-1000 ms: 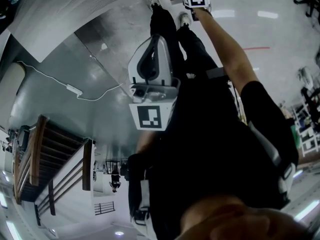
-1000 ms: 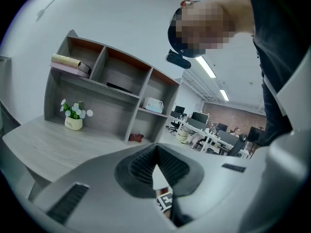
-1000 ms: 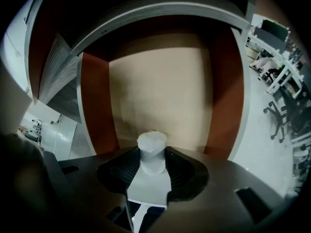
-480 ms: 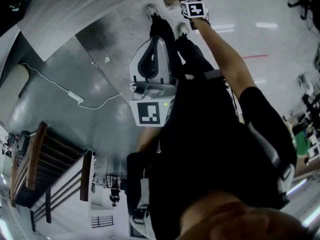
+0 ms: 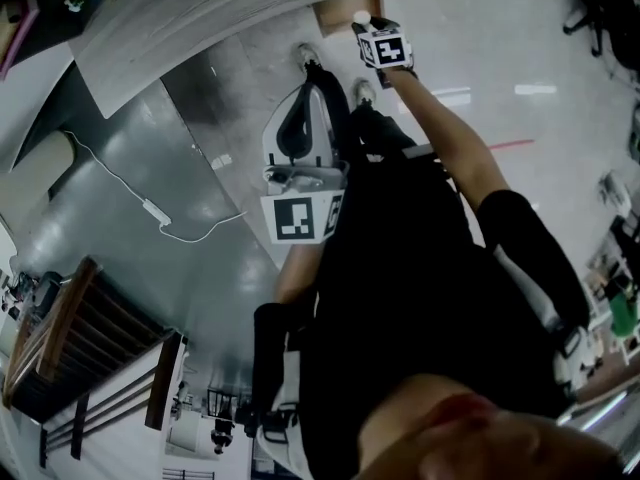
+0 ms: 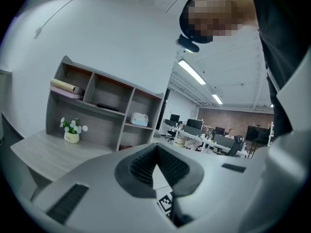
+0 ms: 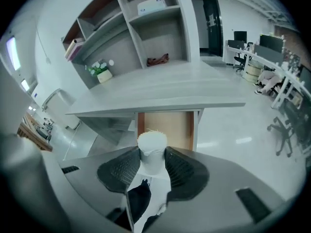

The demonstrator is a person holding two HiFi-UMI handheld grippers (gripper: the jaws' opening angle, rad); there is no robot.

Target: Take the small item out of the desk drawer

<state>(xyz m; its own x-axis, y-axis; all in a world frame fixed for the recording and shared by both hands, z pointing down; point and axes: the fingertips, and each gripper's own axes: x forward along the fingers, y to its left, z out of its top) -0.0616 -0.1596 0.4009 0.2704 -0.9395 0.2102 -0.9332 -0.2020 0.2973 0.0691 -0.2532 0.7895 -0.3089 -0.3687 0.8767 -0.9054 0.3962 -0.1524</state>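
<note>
The right gripper [image 7: 152,155] has its fingers clenched on the small white item [image 7: 152,143], a round-topped piece held upright between the ribbed pads. It sits right by the open wooden drawer [image 7: 170,126] that juts out under the grey surface [image 7: 160,91]. The left gripper [image 6: 155,152] is held close to the person's body, well apart from the drawer, its fingers pressed together at the tips with nothing between them.

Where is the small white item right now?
In the right gripper view, the small white item is clamped in the right gripper, held in front of the open drawer under the desk.
</note>
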